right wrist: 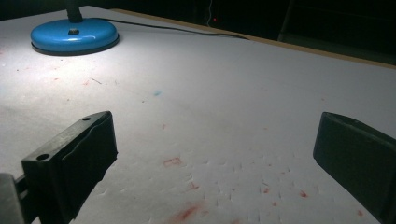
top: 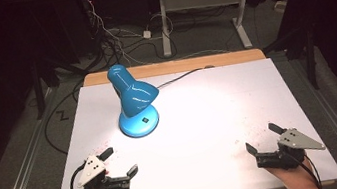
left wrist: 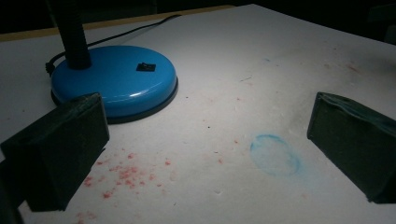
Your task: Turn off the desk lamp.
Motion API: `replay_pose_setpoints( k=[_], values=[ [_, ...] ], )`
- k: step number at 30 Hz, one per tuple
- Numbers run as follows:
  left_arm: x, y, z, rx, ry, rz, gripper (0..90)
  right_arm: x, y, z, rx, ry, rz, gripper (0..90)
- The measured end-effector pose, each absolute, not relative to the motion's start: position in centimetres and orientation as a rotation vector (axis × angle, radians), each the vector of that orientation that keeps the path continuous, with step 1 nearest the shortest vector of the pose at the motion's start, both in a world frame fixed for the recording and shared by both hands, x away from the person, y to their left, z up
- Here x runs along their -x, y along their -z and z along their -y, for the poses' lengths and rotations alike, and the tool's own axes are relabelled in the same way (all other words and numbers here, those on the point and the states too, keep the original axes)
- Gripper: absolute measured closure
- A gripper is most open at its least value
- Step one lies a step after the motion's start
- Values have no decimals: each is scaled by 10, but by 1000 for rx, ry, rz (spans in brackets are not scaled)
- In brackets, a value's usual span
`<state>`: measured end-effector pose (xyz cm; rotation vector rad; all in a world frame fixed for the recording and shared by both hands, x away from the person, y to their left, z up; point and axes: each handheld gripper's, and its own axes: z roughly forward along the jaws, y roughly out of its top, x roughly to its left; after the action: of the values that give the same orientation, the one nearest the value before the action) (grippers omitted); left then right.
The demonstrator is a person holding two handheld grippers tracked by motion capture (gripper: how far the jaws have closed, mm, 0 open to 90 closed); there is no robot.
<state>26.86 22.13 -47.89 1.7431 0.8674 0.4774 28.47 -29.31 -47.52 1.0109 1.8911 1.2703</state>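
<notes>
A blue desk lamp (top: 133,100) stands lit on the white table (top: 219,112), left of centre toward the back, its shade tilted down over its round base (left wrist: 114,79). The base also appears far off in the right gripper view (right wrist: 74,33). My left gripper (top: 120,162) rests open near the front left corner, jaws wide apart with nothing between them. My right gripper (top: 263,137) is open near the front right corner, also holding nothing. A hand holds each one from the bottom edge.
The lamp's black cable (top: 181,76) runs from the base to the table's back edge. Red specks (left wrist: 123,175) and a faint blue ring (left wrist: 274,155) mark the white surface. A desk frame (top: 204,8) and loose wires sit on the dark floor behind.
</notes>
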Motion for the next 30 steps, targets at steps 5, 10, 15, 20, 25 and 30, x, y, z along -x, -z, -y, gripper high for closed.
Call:
replay_pose_setpoints(
  k=[5,10,15,20,25,30],
  values=[
    [-270,481,-220,-1748,-480,-880,0,-284,474,294,-1012,-1279,-1876,1],
    [-271,482,-223,-1732,-488,-897,0,-283,473,292,-1006,-1280,-1873,1],
    [-272,482,-224,-1731,-486,-902,0,-283,474,292,-1010,-1275,-1874,1],
    [-272,481,-224,-1748,-497,-902,0,-283,474,292,-1021,-1275,-1873,3],
    [-271,479,-225,-1756,-505,-880,31,-284,474,293,-1023,-1266,-1876,9],
    [-271,479,-225,-1762,-510,-880,87,-283,474,292,-1012,-1260,-1876,9]
  ],
)
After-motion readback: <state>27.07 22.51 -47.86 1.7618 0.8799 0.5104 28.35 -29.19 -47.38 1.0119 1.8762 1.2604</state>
